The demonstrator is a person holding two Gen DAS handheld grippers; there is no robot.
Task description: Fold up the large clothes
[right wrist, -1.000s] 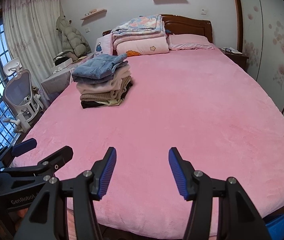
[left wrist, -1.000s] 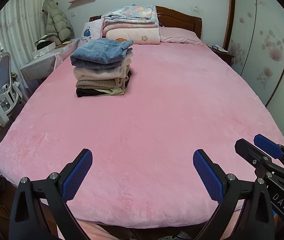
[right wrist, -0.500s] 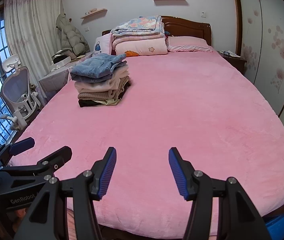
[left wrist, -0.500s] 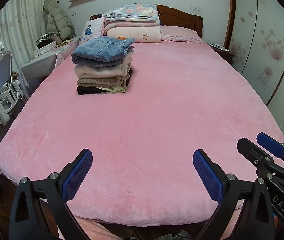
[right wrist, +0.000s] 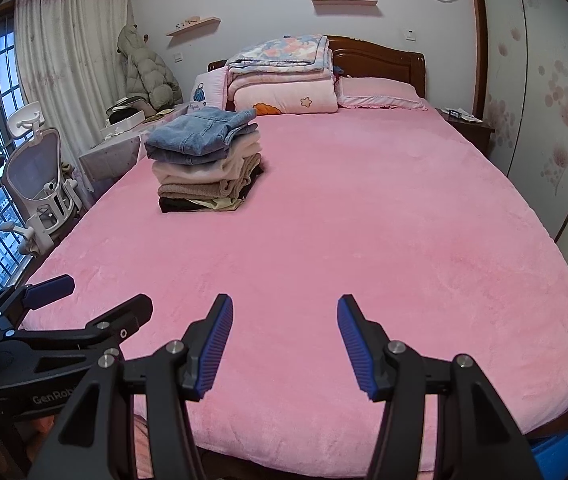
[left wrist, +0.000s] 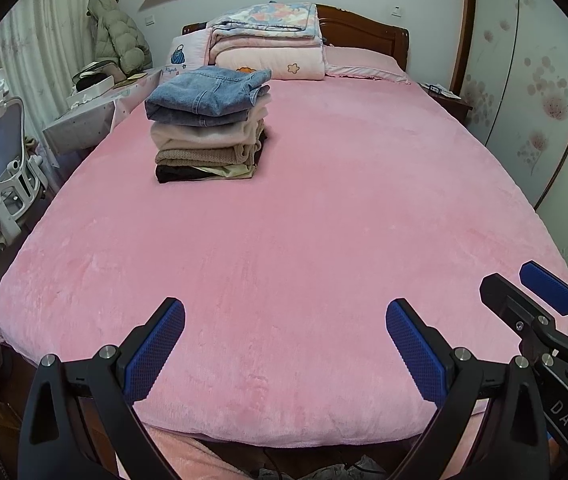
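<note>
Left wrist view: both the left hand-held gripper (left wrist: 284, 344) and the right hand-held gripper (right wrist: 284, 344) gape empty over the bed's (left wrist: 323, 220) foot edge; folded clothes stack (left wrist: 208, 124) sits near its far-left corner.

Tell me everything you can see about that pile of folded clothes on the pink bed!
The pile of folded clothes sits on the pink fuzzy bedspread, toward its left side, short of the pillows. On top lies a folded blue denim garment. Under it come cream, then knitted tan pieces, and at the bottom a black piece beside a pale yellow one. The layers look soft, stacked fairly neatly, the top slightly rumpled. Only the bedspread touches it; neither gripper is near.
</note>
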